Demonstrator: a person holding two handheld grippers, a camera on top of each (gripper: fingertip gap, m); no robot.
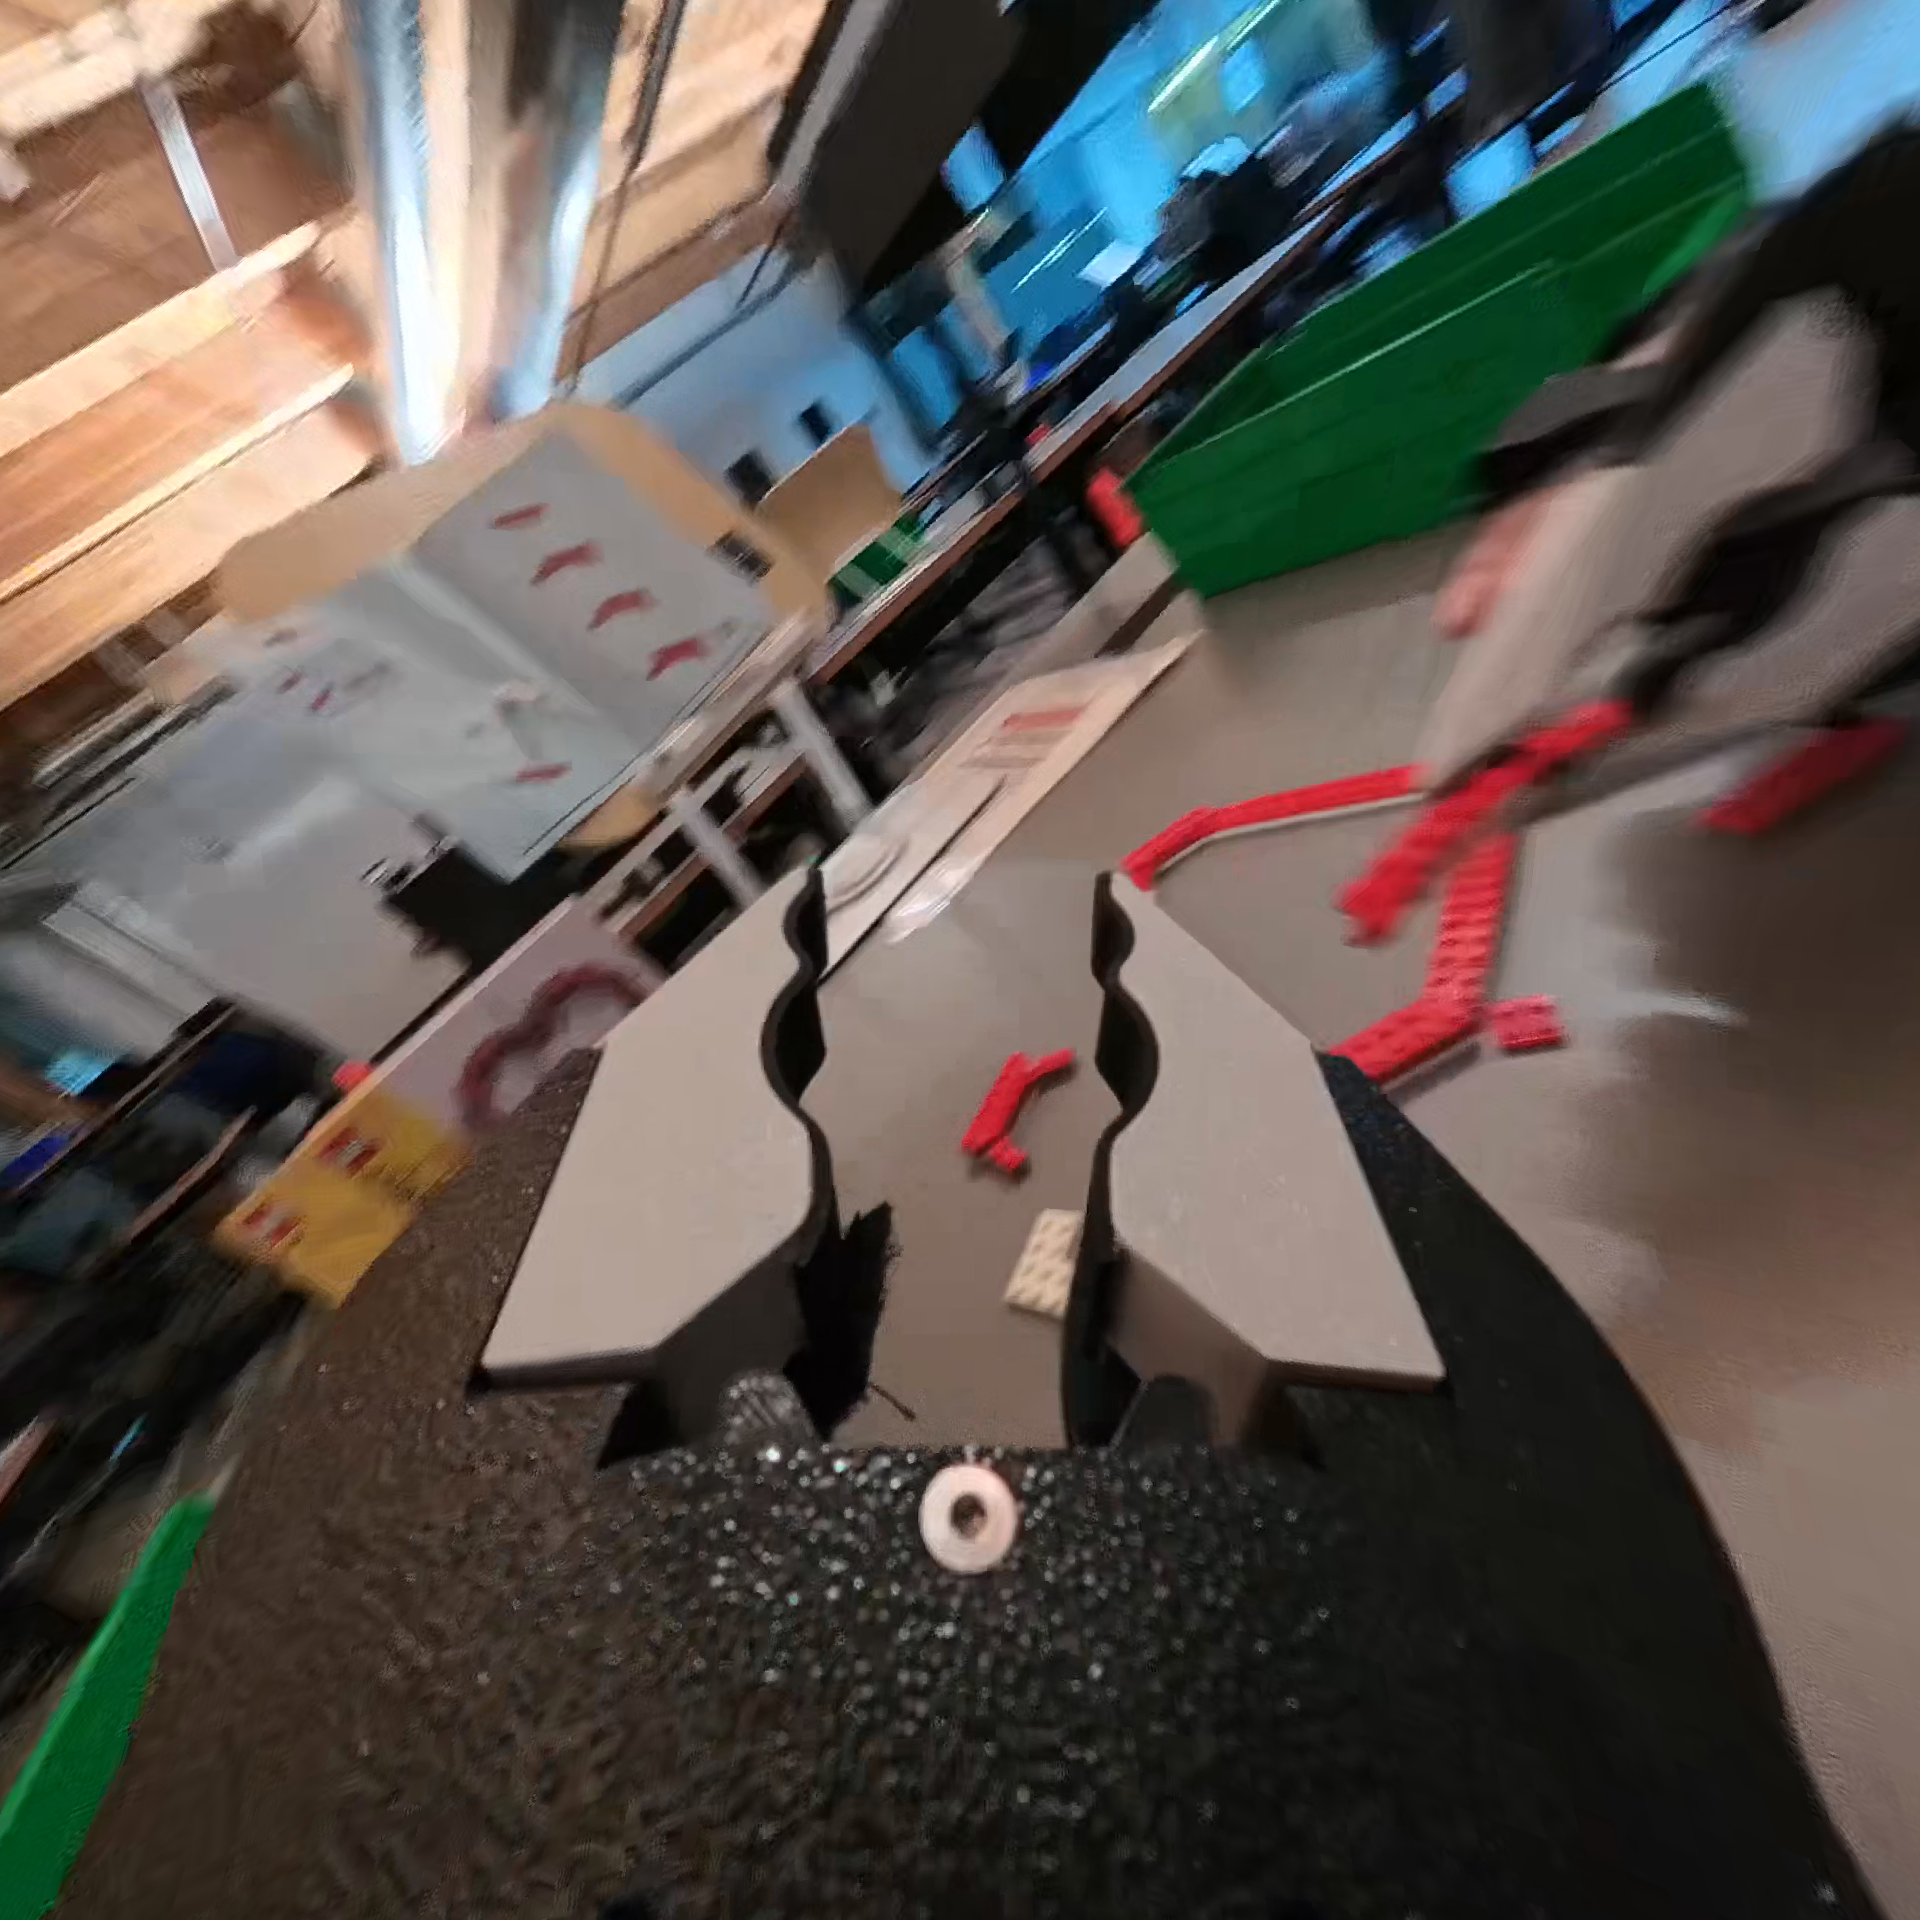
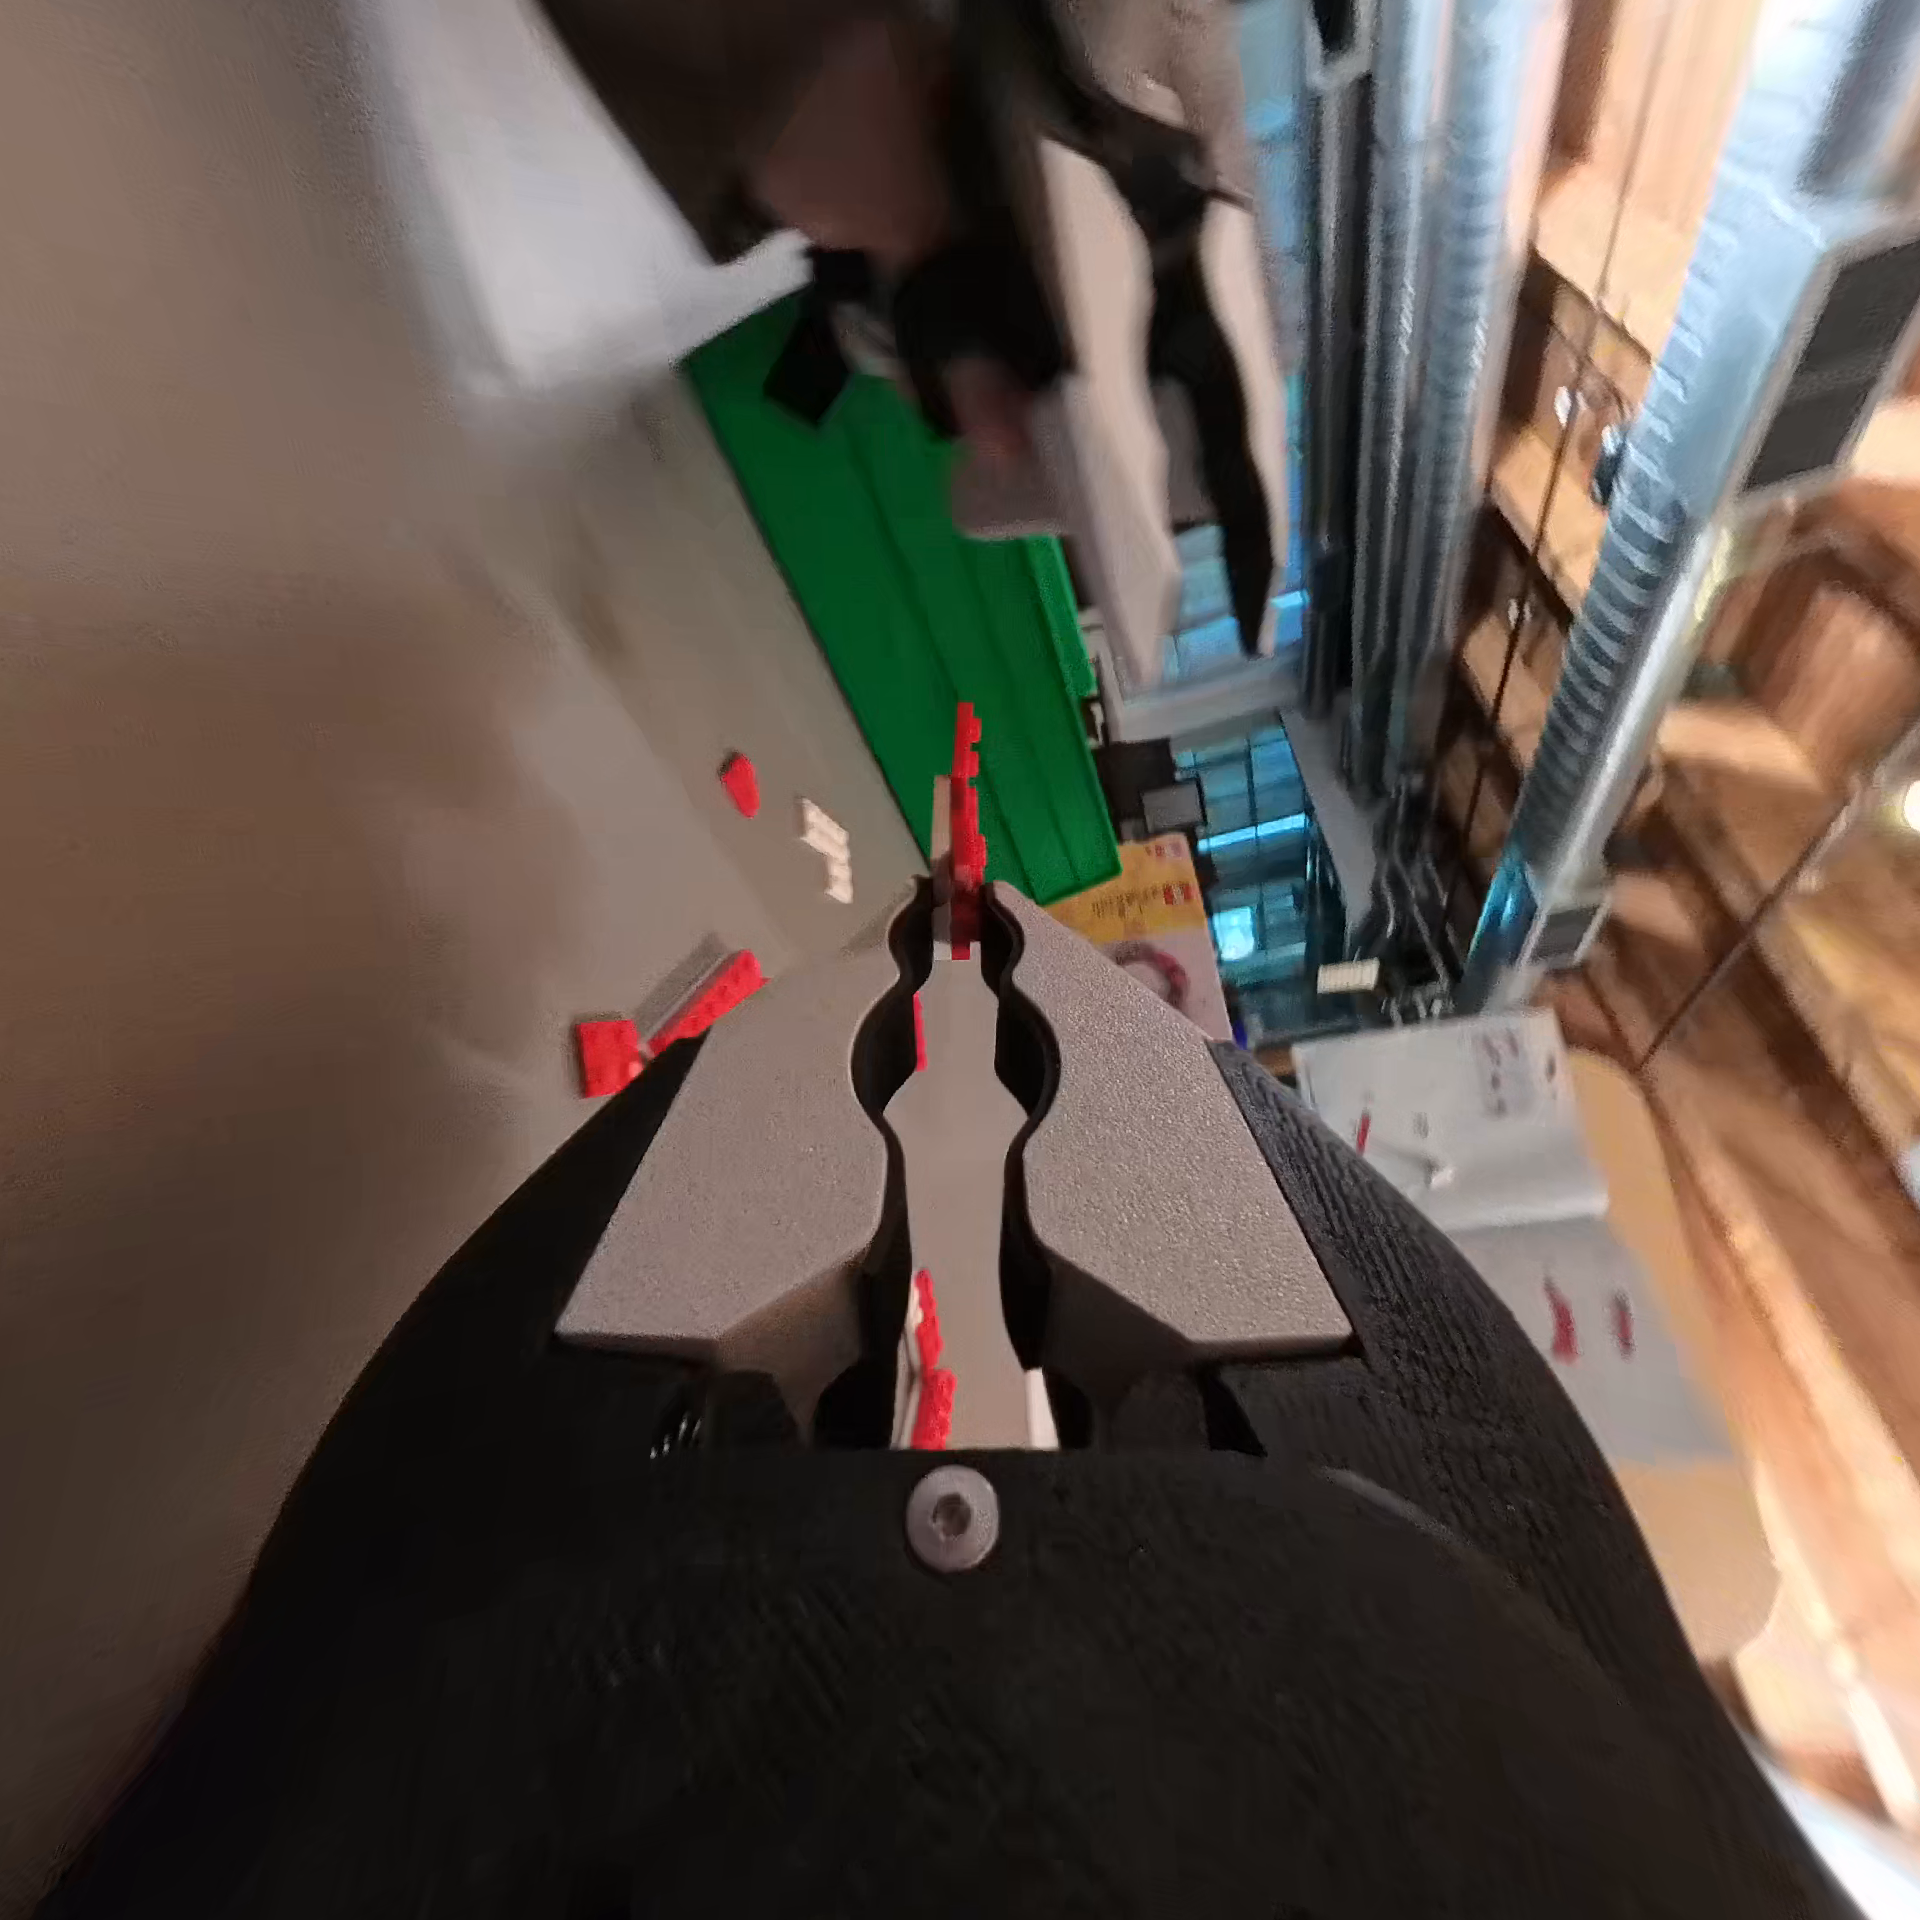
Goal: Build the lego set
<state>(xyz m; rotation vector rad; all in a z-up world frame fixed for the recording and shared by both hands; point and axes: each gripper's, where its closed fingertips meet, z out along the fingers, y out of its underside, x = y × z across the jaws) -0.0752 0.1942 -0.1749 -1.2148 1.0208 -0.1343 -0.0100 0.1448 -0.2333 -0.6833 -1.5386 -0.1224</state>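
Note:
My left gripper (image 1: 961, 904) is open and empty, held low over the grey table (image 1: 1714, 1299). A small red piece (image 1: 1013, 1107) and a white plate (image 1: 1049, 1278) lie on the table between its fingers. My right gripper (image 2: 958, 902) is shut on a long red lego assembly (image 2: 966, 810), pinching it edge-on at the fingertips. In the left wrist view, blurred, the right gripper (image 1: 1496, 748) holds that branching red assembly (image 1: 1455, 904) just above the table at the right. In the right wrist view the left gripper (image 2: 1205, 634) shows open at the top.
A green bin (image 1: 1455, 343) stands at the table's far side. An instruction booklet (image 1: 1018, 748) and a yellow box (image 1: 343, 1184) lie beyond the left gripper. Loose red plates (image 2: 613, 1055), a red wedge (image 2: 740, 781) and a white piece (image 2: 826, 847) lie on the table.

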